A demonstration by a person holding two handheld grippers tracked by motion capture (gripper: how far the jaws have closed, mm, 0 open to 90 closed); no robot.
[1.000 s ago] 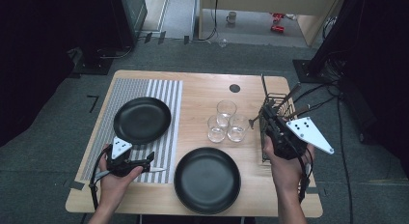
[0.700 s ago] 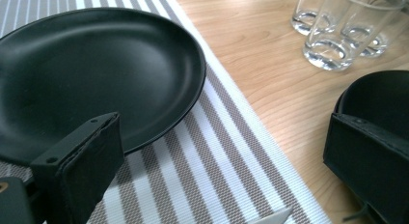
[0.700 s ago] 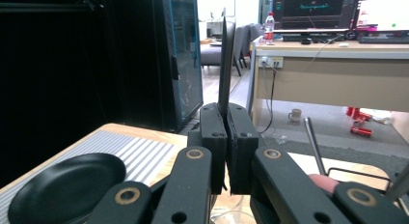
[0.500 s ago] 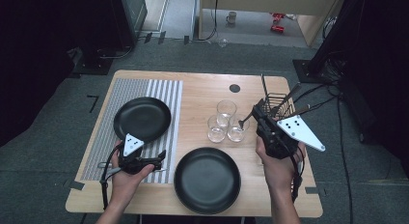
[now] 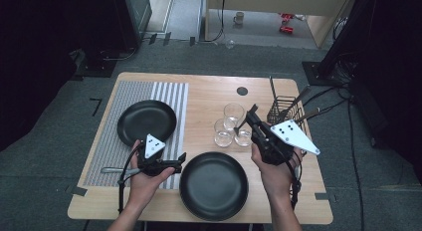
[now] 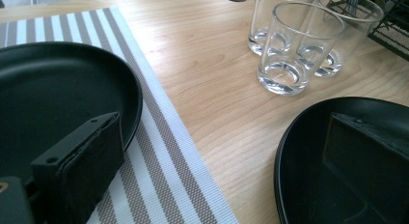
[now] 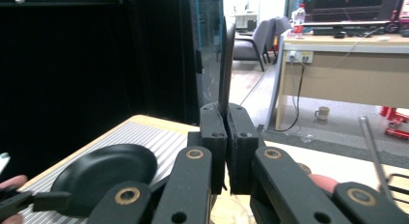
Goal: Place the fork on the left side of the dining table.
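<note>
Two black plates are on the wooden table: the far plate on a striped mat, the near plate at the front middle. Three empty glasses stand between them and a wire basket. My left gripper lies low at the mat's right edge and points at the near plate. Its jaws are open wide, one over the far plate and one over the near plate. My right gripper hovers by the glasses, shut on a slim dark utensil that stands upright.
The wire basket at the right edge holds long-handled utensils. A light grey utensil-like piece lies on the mat beside the left hand. A round dark hole marks the table's far side. Bare wood lies between the mat and the glasses.
My left gripper has slid right along the mat toward the near plate. My right gripper has moved left, away from the basket and toward the glasses, still shut on the utensil.
</note>
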